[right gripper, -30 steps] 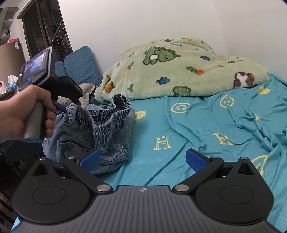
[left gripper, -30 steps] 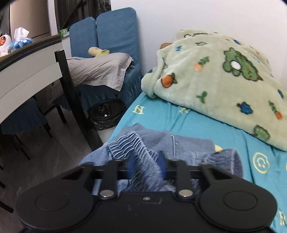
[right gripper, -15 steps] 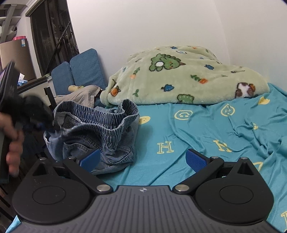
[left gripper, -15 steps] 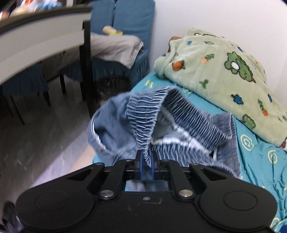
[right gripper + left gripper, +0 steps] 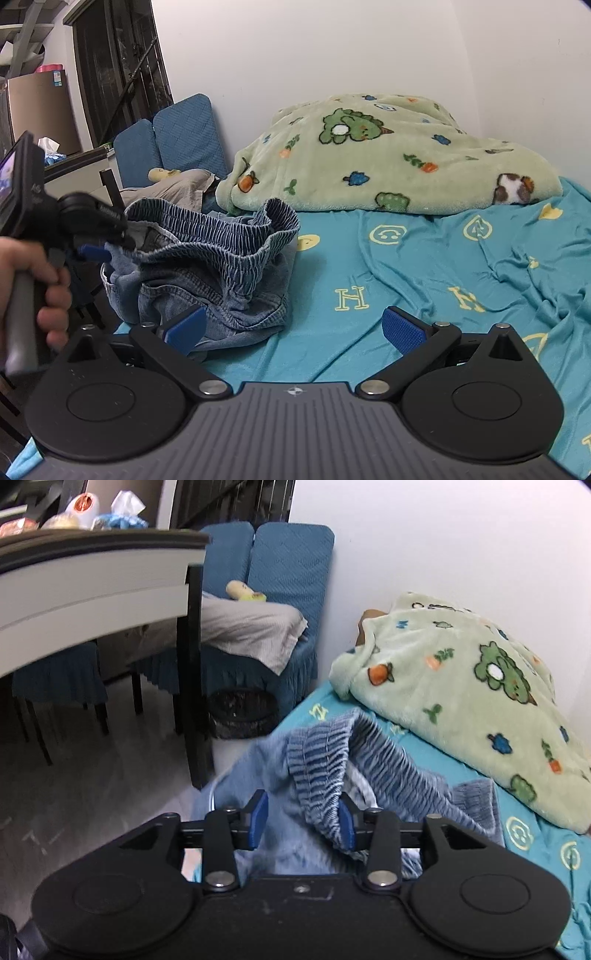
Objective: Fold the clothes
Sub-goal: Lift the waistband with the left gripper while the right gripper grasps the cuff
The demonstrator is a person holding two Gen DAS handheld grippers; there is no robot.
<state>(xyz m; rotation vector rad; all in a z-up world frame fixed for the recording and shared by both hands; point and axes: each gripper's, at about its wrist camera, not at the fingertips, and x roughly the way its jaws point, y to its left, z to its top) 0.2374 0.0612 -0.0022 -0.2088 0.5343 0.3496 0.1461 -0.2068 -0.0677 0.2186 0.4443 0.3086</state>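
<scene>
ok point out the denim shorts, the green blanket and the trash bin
denim shorts (image 5: pixel 221 273), right wrist view, front denim below waistband
green blanket (image 5: pixel 369 166), right wrist view, middle of the heap
trash bin (image 5: pixel 242 714), left wrist view, black liner rim

The left gripper (image 5: pixel 302 821) has opened, releasing the jeans' waistband (image 5: pixel 321 768).

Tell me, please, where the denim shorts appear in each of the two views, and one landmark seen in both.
Left wrist view: the denim shorts are at bottom centre, directly ahead of the left tool.
Right wrist view: the denim shorts are left of centre, on the teal bedsheet.
Shared landmark: the green cartoon blanket.
</scene>
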